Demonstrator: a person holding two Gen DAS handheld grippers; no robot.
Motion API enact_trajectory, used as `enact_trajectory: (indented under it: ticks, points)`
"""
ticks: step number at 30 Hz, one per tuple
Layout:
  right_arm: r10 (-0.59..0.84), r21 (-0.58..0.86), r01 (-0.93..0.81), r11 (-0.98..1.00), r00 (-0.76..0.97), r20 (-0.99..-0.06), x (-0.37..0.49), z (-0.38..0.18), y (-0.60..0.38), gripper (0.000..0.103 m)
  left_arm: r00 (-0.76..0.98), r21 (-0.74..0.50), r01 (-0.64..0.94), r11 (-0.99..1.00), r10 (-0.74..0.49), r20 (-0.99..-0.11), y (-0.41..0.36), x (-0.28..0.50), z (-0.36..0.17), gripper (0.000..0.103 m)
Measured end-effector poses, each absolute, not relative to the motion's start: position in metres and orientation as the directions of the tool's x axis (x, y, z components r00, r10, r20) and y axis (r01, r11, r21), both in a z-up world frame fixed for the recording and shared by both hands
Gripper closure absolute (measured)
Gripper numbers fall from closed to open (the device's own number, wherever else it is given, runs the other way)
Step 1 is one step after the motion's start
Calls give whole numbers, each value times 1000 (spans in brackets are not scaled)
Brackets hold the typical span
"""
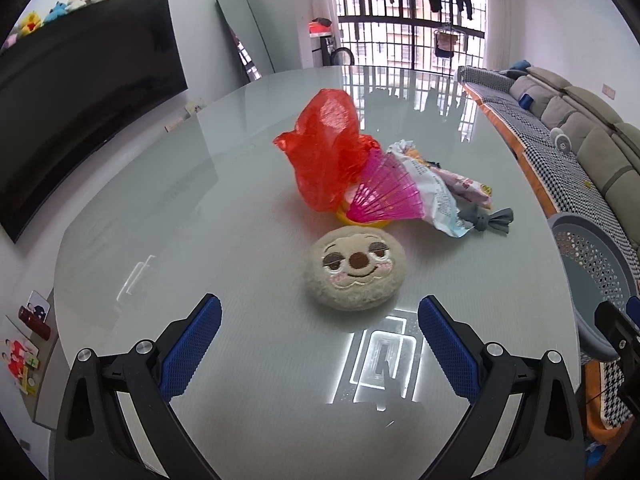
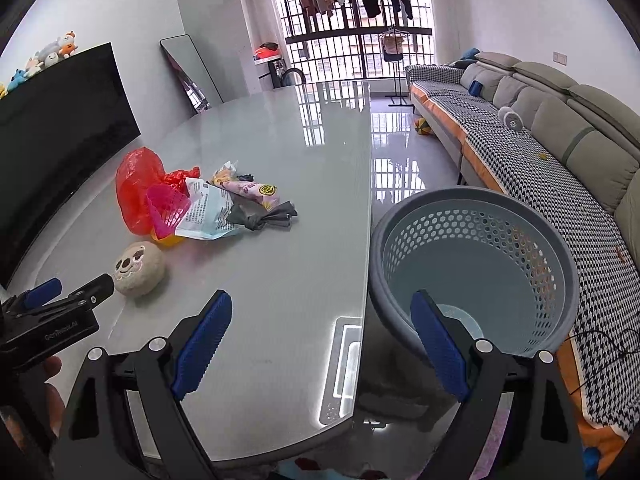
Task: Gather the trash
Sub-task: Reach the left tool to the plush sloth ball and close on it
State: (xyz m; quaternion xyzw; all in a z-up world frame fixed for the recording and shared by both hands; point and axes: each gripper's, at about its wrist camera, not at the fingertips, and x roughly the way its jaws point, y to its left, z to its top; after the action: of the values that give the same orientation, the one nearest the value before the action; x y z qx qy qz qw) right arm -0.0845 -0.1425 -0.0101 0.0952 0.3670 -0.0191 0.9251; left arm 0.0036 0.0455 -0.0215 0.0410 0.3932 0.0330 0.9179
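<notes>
A pile of trash lies mid-table: a red plastic bag [image 1: 326, 148] [image 2: 138, 184], a pink ribbed cup [image 1: 384, 192] [image 2: 166, 208] on a yellow piece, a white-blue printed wrapper [image 1: 434, 196] [image 2: 208, 212], a pink snack packet [image 1: 466, 186] [image 2: 256, 192] and a grey scrap [image 1: 486, 220] [image 2: 262, 216]. A beige plush face [image 1: 356, 274] [image 2: 138, 268] lies nearest. My left gripper [image 1: 320, 312] [image 2: 72, 286] is open, just short of the plush. My right gripper [image 2: 322, 308] is open and empty, over the table's right edge beside the grey perforated bin [image 2: 476, 264] [image 1: 588, 264].
The glossy grey table [image 2: 288, 152] ends on the right, with the bin off that edge. A sofa [image 2: 540, 128] runs along the right. A dark TV [image 1: 80, 92] and a leaning mirror [image 1: 244, 36] stand at the left. Barred windows are at the back.
</notes>
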Motion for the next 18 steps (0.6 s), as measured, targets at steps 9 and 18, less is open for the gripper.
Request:
enact_trajectory:
  ticks: [9, 18]
  points:
    - [73, 163, 60, 985, 707, -703, -67, -22, -131, 16, 654, 82, -51, 995, 95, -751, 69, 14, -38, 6]
    - [68, 162, 75, 984, 681, -729, -54, -32, -137, 16, 626, 42, 14, 999, 24, -779, 46, 44, -50, 6]
